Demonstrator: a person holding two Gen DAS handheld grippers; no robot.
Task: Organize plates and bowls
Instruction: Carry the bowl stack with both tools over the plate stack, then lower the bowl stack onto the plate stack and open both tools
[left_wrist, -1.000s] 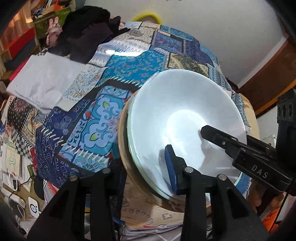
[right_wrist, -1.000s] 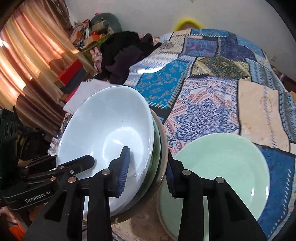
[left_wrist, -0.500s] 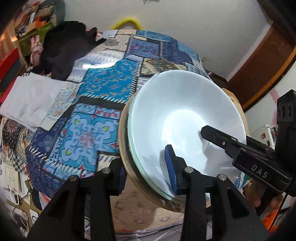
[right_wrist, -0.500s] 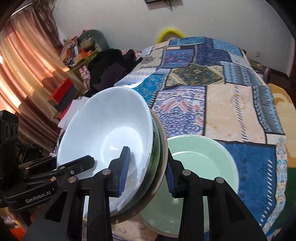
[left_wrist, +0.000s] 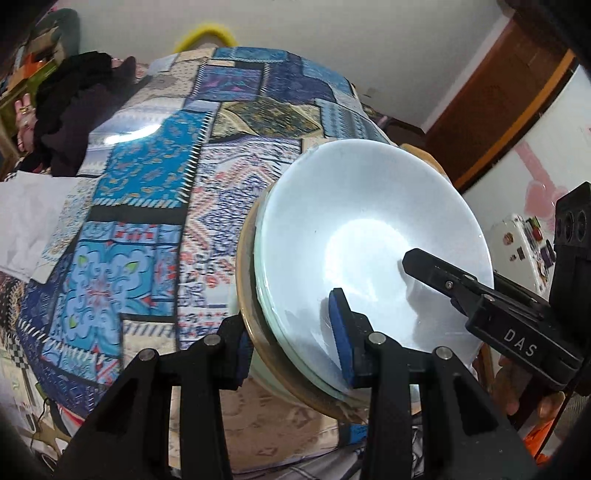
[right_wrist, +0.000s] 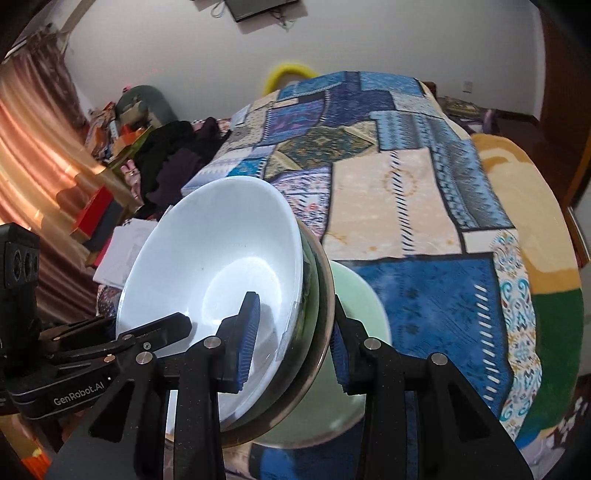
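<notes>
While both grippers clamped opposite edges of it, the stack of bowls (left_wrist: 369, 236) hung tilted above the patchwork bed (left_wrist: 147, 177), its open side facing up and toward the cameras. The left gripper (left_wrist: 291, 343) pinched the near-left rim, one pad inside the white top bowl. The right gripper (right_wrist: 291, 336) gripped the other rim likewise. A green plate (right_wrist: 365, 306) lay on the bed just behind the stack.
</notes>
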